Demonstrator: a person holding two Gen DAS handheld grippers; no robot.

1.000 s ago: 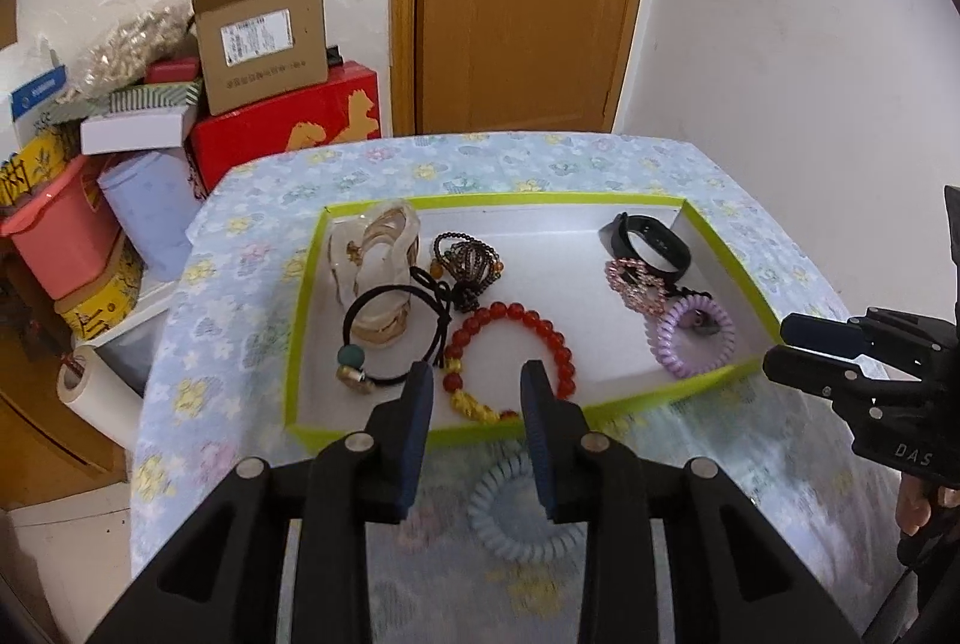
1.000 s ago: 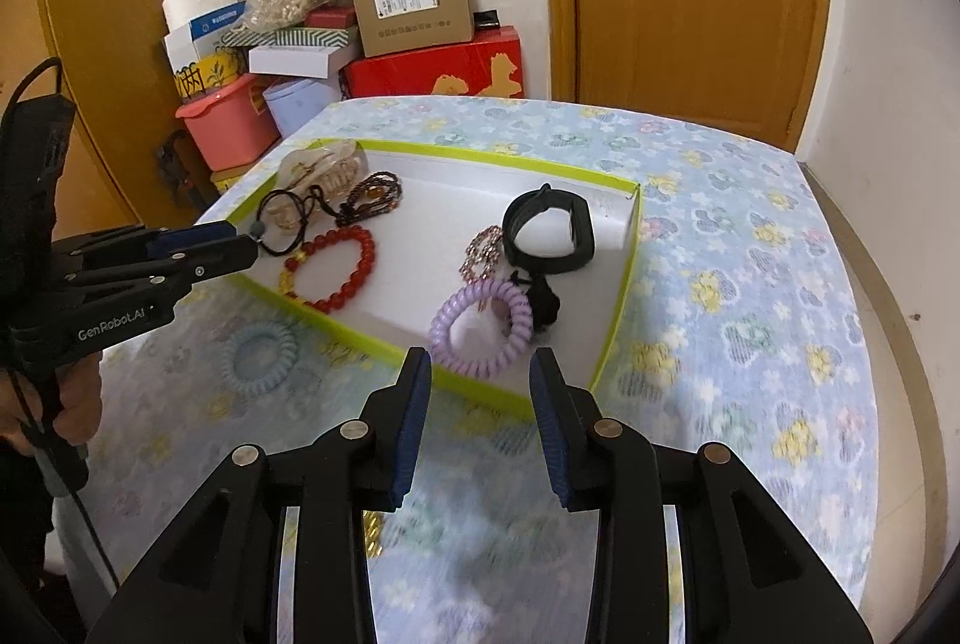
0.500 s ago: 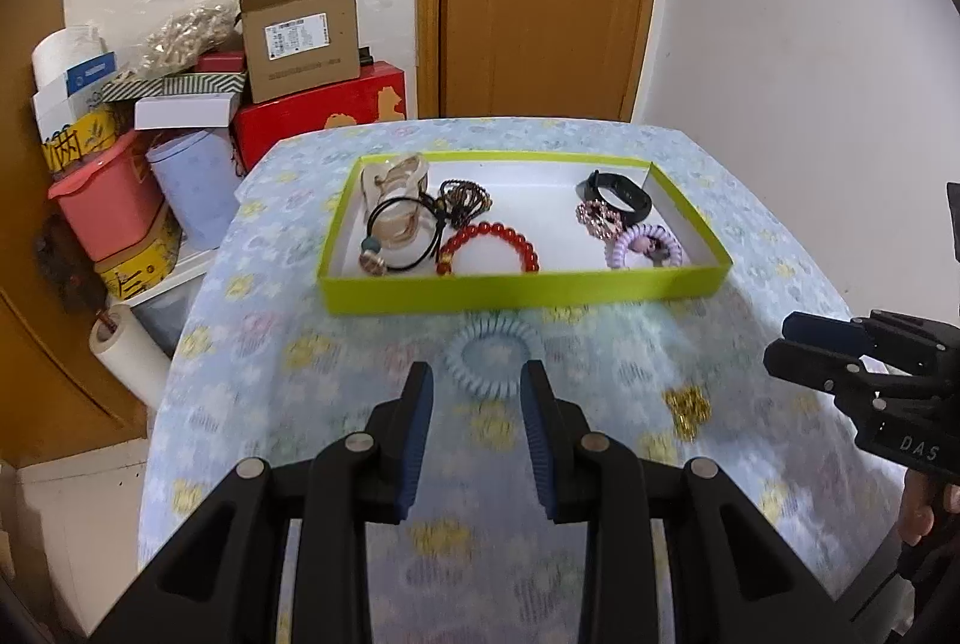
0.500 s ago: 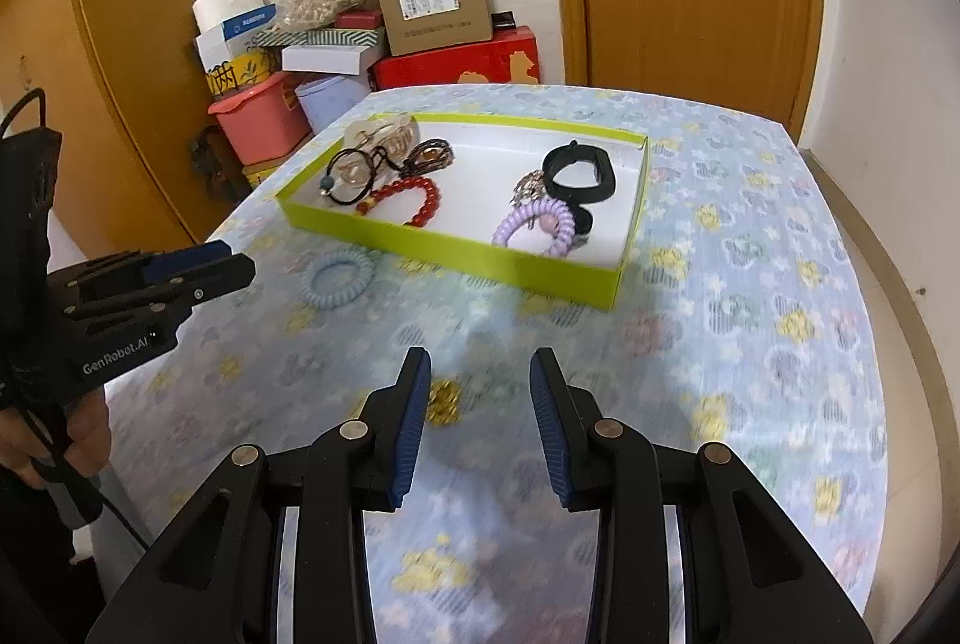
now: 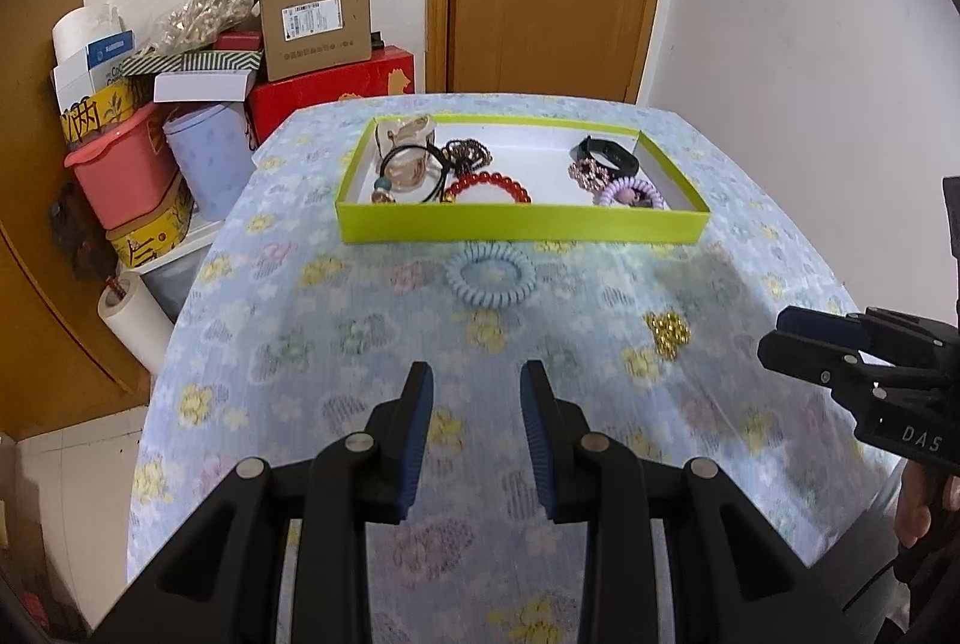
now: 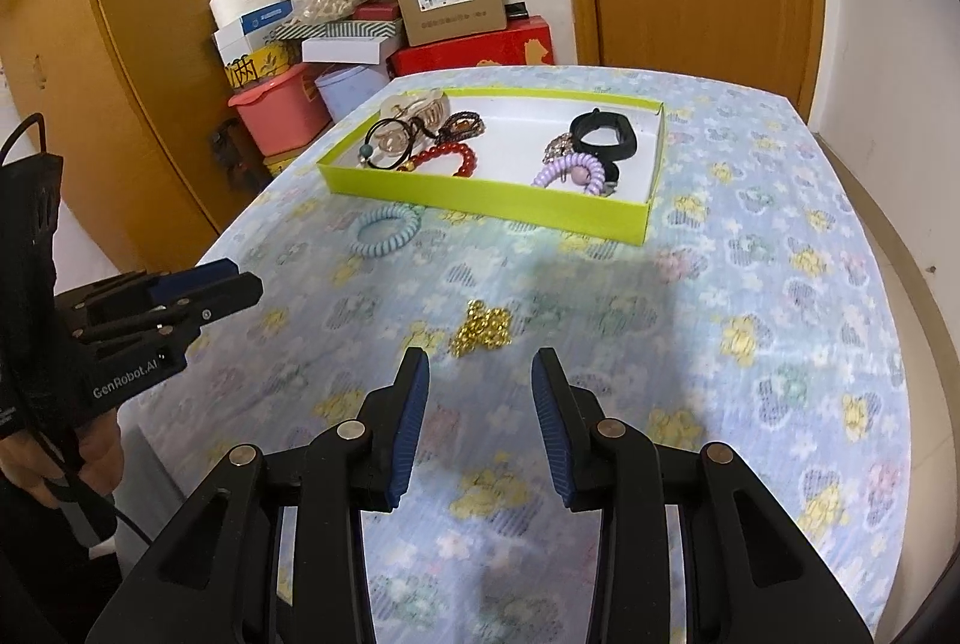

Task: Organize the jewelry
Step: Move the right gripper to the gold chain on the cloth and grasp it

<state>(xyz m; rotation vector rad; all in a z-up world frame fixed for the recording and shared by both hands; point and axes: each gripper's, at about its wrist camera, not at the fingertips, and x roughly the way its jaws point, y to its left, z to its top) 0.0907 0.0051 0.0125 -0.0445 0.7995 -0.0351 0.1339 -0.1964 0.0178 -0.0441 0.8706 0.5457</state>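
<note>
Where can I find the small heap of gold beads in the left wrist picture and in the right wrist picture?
Left wrist view: the gold bead chain lies on the tablecloth at right of centre, ahead of the right gripper.
Right wrist view: the same chain lies at centre, just ahead of the open fingers.
Shared landmark: the light blue spiral hair tie, in front of the green tray.

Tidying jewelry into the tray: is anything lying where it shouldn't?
Yes. A blue spiral hair tie and a small gold beaded piece lie on the tablecloth, outside the green tray holding the rest.
</note>
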